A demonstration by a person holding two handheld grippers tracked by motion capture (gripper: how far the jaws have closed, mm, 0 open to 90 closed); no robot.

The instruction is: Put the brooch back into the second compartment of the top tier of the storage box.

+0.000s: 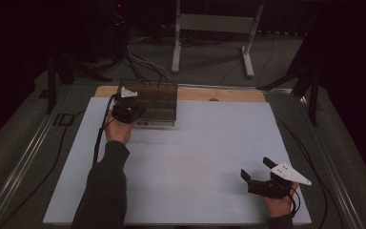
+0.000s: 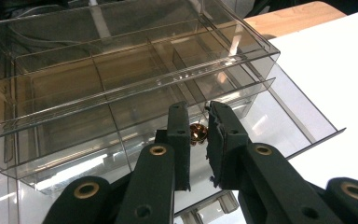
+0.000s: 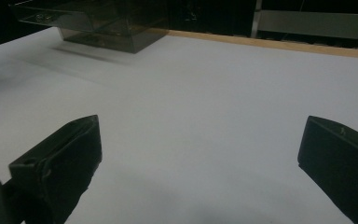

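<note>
In the high view, the left gripper [image 1: 129, 110] is at about 10 o'clock on the white table [image 1: 195, 157], far from the person, and it touches the front of a clear smoky plastic drawer box [image 1: 155, 102] that stands at the far edge, near 11 o'clock. The person's left hand [image 1: 119, 130] holds this gripper from behind, and the dark sleeve [image 1: 102, 191] comes in from the bottom at about 7 o'clock. In the left gripper view, the two black jaws are nearly together and they pinch a small copper-coloured round knob [image 2: 197, 133] on the front of one drawer [image 2: 261, 112] of the box [image 2: 121, 74]; this drawer is pulled out a little toward the camera. Inside the box the clear walls divide the space into several compartments. Going to the right in the high view, the middle of the table is bare and white. At about 4 o'clock the right gripper [image 1: 259, 170] is just over the table, held by the right hand [image 1: 279, 202], and it is well apart from the box. In the right gripper view its jaws stand wide apart with nothing between them, and the box [image 3: 98, 23] is seen far away at about 11 o'clock.
</note>
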